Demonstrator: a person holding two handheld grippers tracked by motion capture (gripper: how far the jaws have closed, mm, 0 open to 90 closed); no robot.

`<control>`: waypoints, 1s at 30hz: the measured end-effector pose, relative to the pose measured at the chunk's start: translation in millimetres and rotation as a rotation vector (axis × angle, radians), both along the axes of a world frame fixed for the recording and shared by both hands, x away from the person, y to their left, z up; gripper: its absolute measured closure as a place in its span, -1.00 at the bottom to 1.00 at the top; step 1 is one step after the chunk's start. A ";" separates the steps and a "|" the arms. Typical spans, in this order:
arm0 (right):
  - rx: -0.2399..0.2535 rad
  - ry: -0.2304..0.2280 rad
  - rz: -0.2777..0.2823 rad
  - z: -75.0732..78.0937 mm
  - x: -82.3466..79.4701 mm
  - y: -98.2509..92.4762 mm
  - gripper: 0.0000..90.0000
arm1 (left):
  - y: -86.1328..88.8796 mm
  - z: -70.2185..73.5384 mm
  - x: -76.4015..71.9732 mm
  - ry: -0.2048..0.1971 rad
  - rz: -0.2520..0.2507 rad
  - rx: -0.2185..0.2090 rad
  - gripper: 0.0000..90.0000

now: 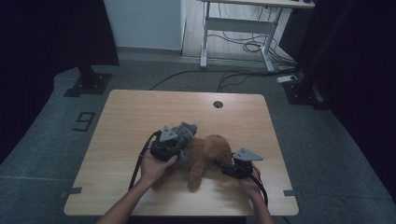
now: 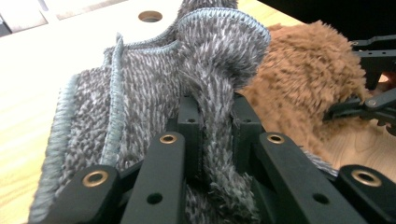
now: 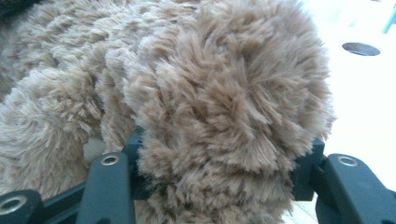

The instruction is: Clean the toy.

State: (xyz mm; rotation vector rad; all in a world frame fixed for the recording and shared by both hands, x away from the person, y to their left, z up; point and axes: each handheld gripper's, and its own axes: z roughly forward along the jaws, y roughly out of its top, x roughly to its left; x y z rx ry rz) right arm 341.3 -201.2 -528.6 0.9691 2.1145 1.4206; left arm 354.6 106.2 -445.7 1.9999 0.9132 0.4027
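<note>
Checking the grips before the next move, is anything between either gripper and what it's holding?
Nothing visible. The left gripper is already pinched shut on a fold of the grey knitted garment, and the right gripper clamps the brown plush toy directly.

Right gripper view: we see the brown plush toy (image 3: pixel 187 93) close up, a rounded furry lobe of it clamped between the two black jaws of our right tool (image 3: pixel 219 172). Pale bench (image 3: pixel 369 107) at right, with a round hole (image 3: pixel 360 49) in it.
</note>
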 end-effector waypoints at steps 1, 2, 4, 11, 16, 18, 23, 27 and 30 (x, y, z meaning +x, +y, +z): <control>0.000 -0.001 0.002 -0.1 -0.1 0.1 -0.06 | 3.9 -1.4 -1.0 0.001 0.004 -0.006 0.74; 0.000 -0.001 0.003 -0.1 -0.1 0.2 -0.06 | 7.4 -2.6 -2.0 0.000 0.006 -0.013 0.74; -0.001 0.000 0.006 -0.1 -0.1 -0.1 -0.06 | 13.6 -3.9 -3.6 0.000 0.012 -0.023 0.74; 0.008 0.002 0.003 -0.9 -0.1 -0.6 -0.07 | 31.4 -4.3 -11.9 -0.016 0.044 -0.026 0.74; 0.024 0.013 -0.002 -1.9 1.1 -2.0 -0.08 | 52.7 -12.9 -11.3 -0.018 0.117 0.030 0.74; 0.028 0.019 -0.005 -2.6 1.6 -3.2 -0.08 | 59.8 -26.0 -8.4 0.022 0.142 0.073 0.75; 0.027 0.021 -0.006 -2.9 1.4 -3.9 -0.08 | 67.2 -43.3 -4.6 0.094 0.127 -0.005 0.75; 0.021 0.011 -0.008 -2.7 0.8 -2.9 -0.07 | 57.3 -6.6 -3.5 0.027 0.102 -0.020 0.75; 0.000 -0.004 -0.022 -1.9 -0.4 -0.4 -0.07 | 40.3 23.9 -1.6 -0.034 0.077 -0.034 0.74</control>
